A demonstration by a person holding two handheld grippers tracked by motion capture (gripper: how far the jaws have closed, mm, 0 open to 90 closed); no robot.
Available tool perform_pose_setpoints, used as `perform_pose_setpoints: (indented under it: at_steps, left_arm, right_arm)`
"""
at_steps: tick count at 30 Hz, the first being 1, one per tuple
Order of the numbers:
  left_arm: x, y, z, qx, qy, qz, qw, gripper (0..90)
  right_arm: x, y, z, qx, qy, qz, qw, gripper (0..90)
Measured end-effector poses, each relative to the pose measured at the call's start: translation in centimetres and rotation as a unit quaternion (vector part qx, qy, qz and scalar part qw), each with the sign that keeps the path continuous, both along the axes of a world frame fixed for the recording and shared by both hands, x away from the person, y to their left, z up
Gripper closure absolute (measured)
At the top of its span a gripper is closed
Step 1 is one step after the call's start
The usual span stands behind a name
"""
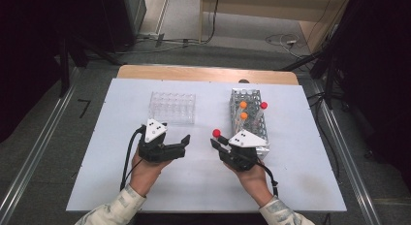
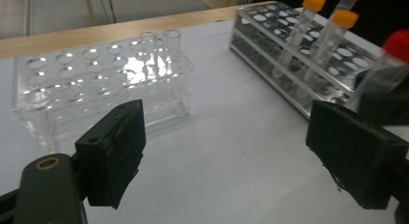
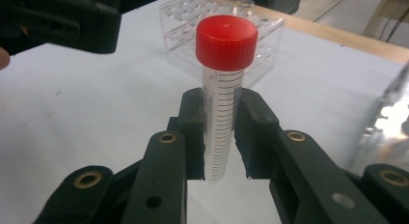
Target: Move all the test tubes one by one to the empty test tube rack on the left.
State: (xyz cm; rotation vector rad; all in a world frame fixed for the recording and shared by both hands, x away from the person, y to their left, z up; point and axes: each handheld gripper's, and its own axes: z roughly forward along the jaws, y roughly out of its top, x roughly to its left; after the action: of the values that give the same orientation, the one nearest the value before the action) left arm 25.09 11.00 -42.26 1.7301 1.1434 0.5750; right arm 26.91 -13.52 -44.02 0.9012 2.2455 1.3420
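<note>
My right gripper (image 1: 216, 141) (image 3: 223, 137) is shut on a clear graduated tube with a red cap (image 1: 216, 133) (image 3: 223, 113). It holds the tube upright just left of the metal wire rack (image 1: 252, 95). That held tube (image 2: 386, 64) also appears at the right edge of the left gripper view. Two orange-capped tubes (image 1: 243, 104) (image 2: 313, 3) and a red-capped one (image 1: 263, 105) stand in the metal rack (image 2: 270, 28). My left gripper (image 1: 177, 143) (image 2: 236, 156) is open with nothing between its pads. It hangs in front of an empty clear plastic rack (image 1: 173, 107) (image 2: 101, 84).
Both racks stand on a white board (image 1: 194, 186) laid over a wooden table. The clear rack (image 3: 193, 21) lies behind the held tube in the right gripper view. Cables and dark stands line the floor beyond the table's far and right edges.
</note>
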Motion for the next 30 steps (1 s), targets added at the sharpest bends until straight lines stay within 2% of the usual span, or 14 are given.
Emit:
perform_pose_setpoints:
  at_steps: [4, 11, 16, 22, 30]
  left_arm:
    - [-0.6, -0.9, 0.4, -0.006, -0.002, -0.026, 0.9997, 17.2]
    - [-1.1, -2.2, 0.9, -0.010, 0.000, -0.068, 0.9976, 23.9]
    - [-1.1, -2.7, 0.6, -0.002, 0.001, -0.084, 0.9965, 37.3]
    - [-1.2, -3.1, 0.5, 0.005, -0.006, -0.098, 0.9951, 54.5]
    - [-1.3, -3.2, 0.5, 0.007, -0.011, -0.098, 0.9951, 68.8]
  right_arm:
    - [-0.2, 1.3, -0.7, -0.001, 0.008, 0.012, 0.9999, 71.4]
    - [-0.7, 3.0, -1.2, -0.009, 0.006, 0.035, 0.9993, 71.4]
    - [-1.2, 3.7, -1.2, -0.009, 0.004, 0.047, 0.9988, 71.4]
    - [-1.5, 3.8, -1.0, -0.005, 0.005, 0.049, 0.9988, 71.4]
    - [-1.5, 3.8, -0.9, -0.004, 0.005, 0.050, 0.9987, 71.3]
